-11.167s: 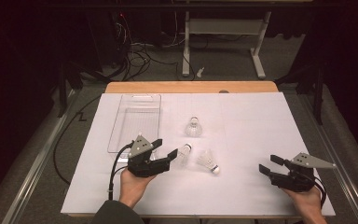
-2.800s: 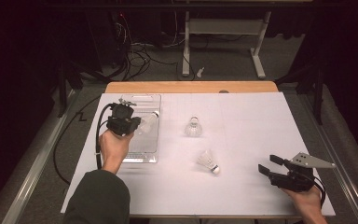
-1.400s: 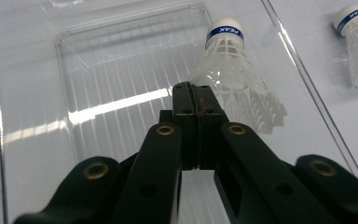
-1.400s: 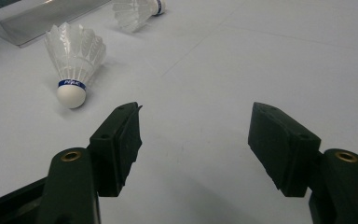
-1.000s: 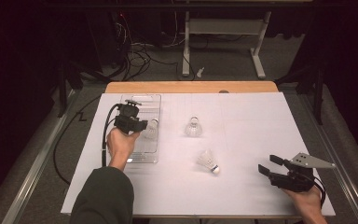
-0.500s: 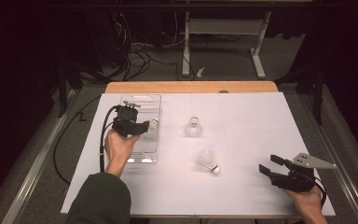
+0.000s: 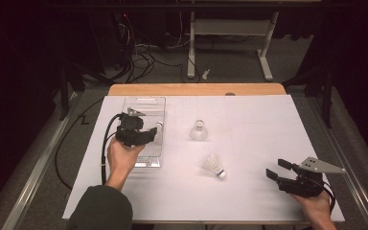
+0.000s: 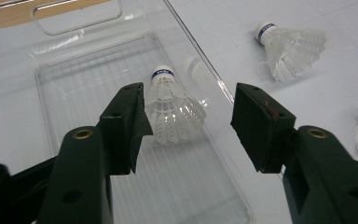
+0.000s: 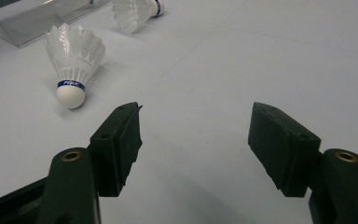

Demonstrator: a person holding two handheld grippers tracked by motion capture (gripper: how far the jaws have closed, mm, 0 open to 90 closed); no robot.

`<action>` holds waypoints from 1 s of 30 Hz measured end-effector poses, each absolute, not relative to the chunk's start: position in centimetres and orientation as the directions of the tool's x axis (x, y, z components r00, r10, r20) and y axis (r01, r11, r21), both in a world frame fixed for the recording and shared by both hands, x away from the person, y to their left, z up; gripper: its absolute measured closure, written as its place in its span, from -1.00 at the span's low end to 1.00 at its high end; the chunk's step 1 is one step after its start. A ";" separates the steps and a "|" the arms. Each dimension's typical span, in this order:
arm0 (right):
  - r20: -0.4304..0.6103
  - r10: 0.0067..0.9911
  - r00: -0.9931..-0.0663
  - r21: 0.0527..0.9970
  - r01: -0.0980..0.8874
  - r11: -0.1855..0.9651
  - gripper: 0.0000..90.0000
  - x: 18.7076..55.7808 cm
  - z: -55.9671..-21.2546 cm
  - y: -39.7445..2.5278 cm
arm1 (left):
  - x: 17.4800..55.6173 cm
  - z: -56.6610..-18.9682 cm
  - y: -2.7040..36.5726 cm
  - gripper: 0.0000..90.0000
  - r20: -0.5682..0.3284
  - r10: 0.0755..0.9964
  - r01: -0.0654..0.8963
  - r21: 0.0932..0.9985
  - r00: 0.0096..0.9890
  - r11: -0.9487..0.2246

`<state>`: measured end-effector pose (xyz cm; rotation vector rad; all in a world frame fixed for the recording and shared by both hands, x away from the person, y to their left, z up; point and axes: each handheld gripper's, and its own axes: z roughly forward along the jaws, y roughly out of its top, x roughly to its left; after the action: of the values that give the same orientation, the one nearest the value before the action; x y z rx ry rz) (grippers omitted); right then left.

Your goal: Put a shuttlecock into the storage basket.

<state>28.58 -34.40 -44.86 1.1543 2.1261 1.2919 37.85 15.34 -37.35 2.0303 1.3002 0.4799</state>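
Observation:
A white shuttlecock (image 8: 172, 109) with a blue band lies inside the clear plastic tray (image 8: 23, 98), cork pointing away. My left gripper (image 8: 190, 122) is open just above and behind it, one jaw on either side of the feathers, not gripping. From above, the left gripper (image 7: 154, 132) hovers over the tray (image 7: 146, 103). A second shuttlecock (image 7: 199, 130) stands on its feathers mid-table. A third (image 7: 214, 166) lies on its side. My right gripper (image 7: 274, 168) rests open at the front right, with nothing between the jaws (image 9: 193, 140).
White paper (image 7: 268, 124) covers the table, and a wooden edge (image 7: 196, 89) shows at the back. A cable (image 7: 104, 153) trails from the left gripper. Table legs and wires lie on the floor beyond. The lying shuttlecock (image 9: 74, 56) is ahead-left of the right gripper.
Since the oldest frame the left gripper went from the table front to the tray, and one shuttlecock moved from the paper into the tray. Over the last second it has shifted slightly. The right gripper has stayed still.

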 end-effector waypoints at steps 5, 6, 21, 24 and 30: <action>0.081 0.810 -0.580 0.864 0.446 0.233 -0.23 28.6 -44.9 -34.4 | 37.4 -37.4 15.4 -0.02 -0.055 0.896 0.644 0.714 0.441 -0.273; 0.081 0.810 -0.581 0.864 0.446 0.233 -0.23 28.6 -44.9 -34.4 | 37.3 -37.4 15.4 -0.03 -0.056 0.896 0.643 0.716 0.441 -0.272; 0.083 0.810 -0.580 0.864 0.447 0.232 -0.23 28.6 -44.9 -34.3 | 35.7 -37.5 15.7 -0.08 -0.061 0.889 0.616 0.742 0.454 -0.264; 0.083 0.810 -0.580 0.863 0.448 0.233 -0.23 28.6 -44.9 -34.3 | 35.4 -37.6 15.9 -0.09 -0.064 0.889 0.613 0.746 0.453 -0.259; 0.083 0.810 -0.580 0.863 0.448 0.232 -0.23 28.6 -44.9 -34.3 | 34.9 -37.8 16.0 -0.10 -0.071 0.885 0.607 0.752 0.460 -0.255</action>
<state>28.56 -34.33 -44.86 1.1595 2.1282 1.2915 34.89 16.02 -37.76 1.9742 1.2433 0.4810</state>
